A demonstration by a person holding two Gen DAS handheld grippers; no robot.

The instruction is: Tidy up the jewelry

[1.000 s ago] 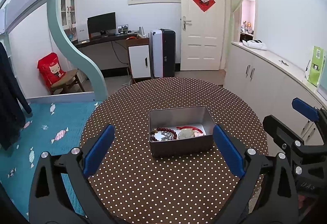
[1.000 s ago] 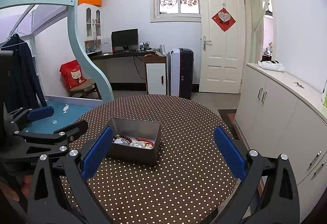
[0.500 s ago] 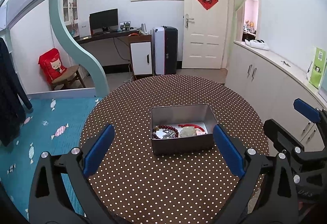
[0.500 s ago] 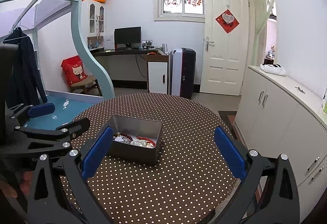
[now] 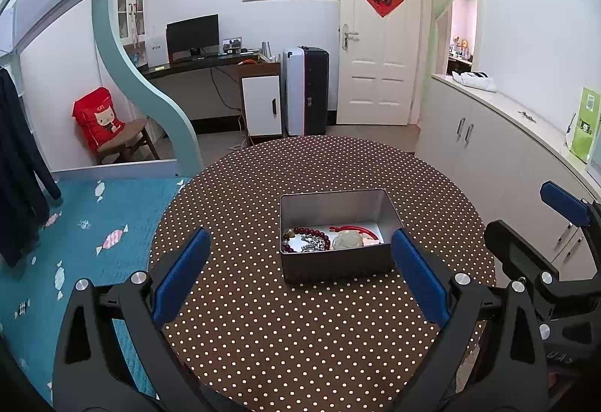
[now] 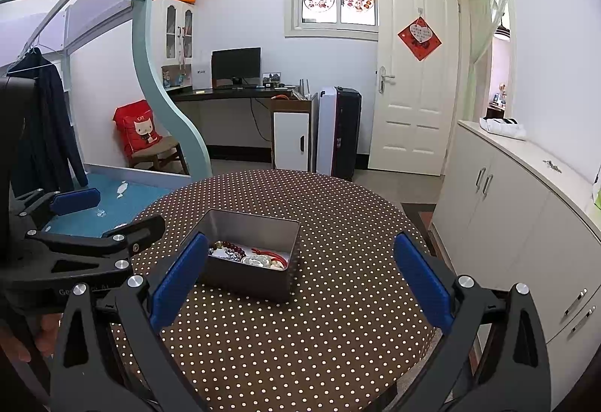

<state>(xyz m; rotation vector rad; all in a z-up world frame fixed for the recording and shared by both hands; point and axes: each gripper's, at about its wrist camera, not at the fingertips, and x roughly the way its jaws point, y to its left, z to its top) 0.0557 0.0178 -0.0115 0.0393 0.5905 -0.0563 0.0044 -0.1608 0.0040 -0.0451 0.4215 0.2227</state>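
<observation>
My left claw spread wide, holding nothing, my right claw likewise, metal box of beads on the dotted table, near centre

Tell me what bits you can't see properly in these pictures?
- Metal box, left wrist view: its near wall hides the front of the floor inside.
- Bead bracelet, right wrist view: the right tongs' blue finger covers one end.
- Pale lump beside the red cord: too small to name.
- Table: near edge cut off behind the left tongs.
</observation>
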